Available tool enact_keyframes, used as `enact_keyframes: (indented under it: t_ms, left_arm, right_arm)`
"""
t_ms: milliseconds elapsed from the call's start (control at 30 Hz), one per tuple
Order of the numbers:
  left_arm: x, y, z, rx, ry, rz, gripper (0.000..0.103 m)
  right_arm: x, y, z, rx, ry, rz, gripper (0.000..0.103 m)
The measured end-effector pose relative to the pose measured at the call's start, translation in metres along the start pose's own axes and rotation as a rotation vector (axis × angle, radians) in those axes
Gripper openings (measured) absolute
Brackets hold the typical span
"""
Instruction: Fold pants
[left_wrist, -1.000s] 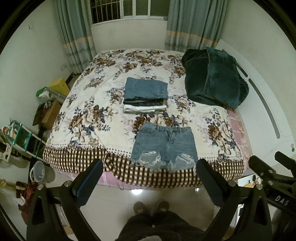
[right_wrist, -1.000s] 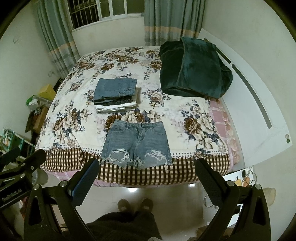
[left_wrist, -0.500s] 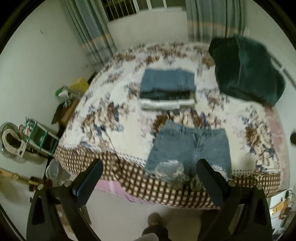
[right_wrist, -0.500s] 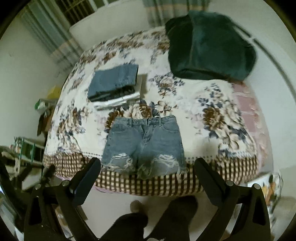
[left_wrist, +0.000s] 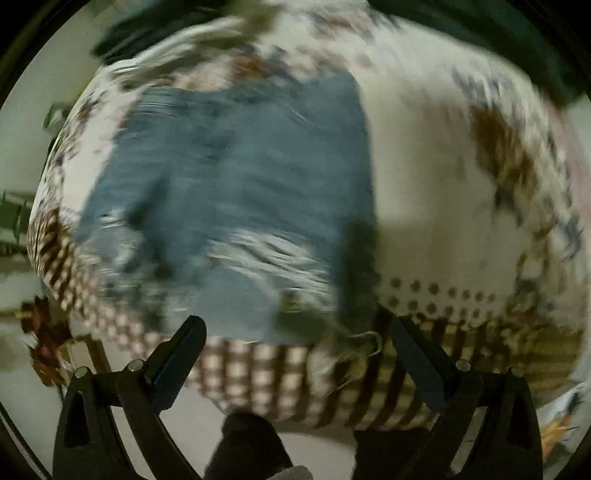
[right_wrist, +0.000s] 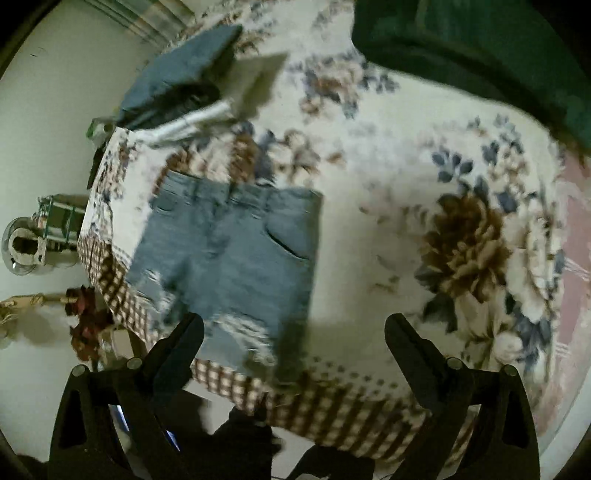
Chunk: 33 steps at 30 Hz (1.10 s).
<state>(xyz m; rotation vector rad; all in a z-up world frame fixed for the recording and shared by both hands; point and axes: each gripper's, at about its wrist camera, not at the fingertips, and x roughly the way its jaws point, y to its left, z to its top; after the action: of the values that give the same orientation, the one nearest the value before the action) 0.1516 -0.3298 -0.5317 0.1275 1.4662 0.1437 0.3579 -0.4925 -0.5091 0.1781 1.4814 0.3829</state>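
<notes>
A pair of light blue denim shorts with frayed hems lies flat near the front edge of the bed, waistband away from me. In the blurred left wrist view the shorts fill the middle, close in front. My left gripper is open and empty just before the frayed hem. My right gripper is open and empty over the hem's right part and the bare bedspread beside it.
The floral bedspread has a brown checked border hanging over the front edge. A stack of folded clothes lies behind the shorts. A dark green blanket lies at the back right. Clutter stands on the floor at the left.
Both grippers have moved forward and down, from standing back off the bed to close over the shorts' hem. Both stay open. The shorts have not moved.
</notes>
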Motion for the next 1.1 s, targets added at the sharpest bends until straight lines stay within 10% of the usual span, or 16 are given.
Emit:
enact_keyframes:
  t_ms: [67,300,467,533,600,867,1100]
  left_arm:
    - [0.029,-0.024,-0.003,0.038,0.022,0.032,0.099]
    - [0.057,-0.008,-0.007,-0.049,-0.012,-0.055,0.008]
    - [0.032,0.027,-0.010,-0.105,-0.056,-0.080,0.003]
    - [0.018,0.041,-0.010,-0.119,-0.067,-0.081,0.003]
    - [0.001,0.058,-0.010,-0.142,-0.090,-0.082,0.003]
    - [-0.083,0.156,-0.015,-0.306,-0.206,-0.145,0.003]
    - [-0.068,0.247,-0.004,-0.538,-0.201,-0.217,0.003]
  right_arm:
    - [0.029,-0.023,0.003,-0.002,0.033,0.018,0.100]
    - [0.138,-0.058,0.031,0.056,0.135,0.173,0.100]
    - [0.200,-0.037,0.057,0.120,0.162,0.302,0.092]
    - [0.219,-0.028,0.068,0.151,0.153,0.339,0.067]
    - [0.225,-0.015,0.075,0.148,0.135,0.314,0.014]
    - [0.157,0.066,0.085,0.143,0.039,0.249,0.009]
    - [0.137,0.195,0.112,0.048,0.015,0.237,0.009]
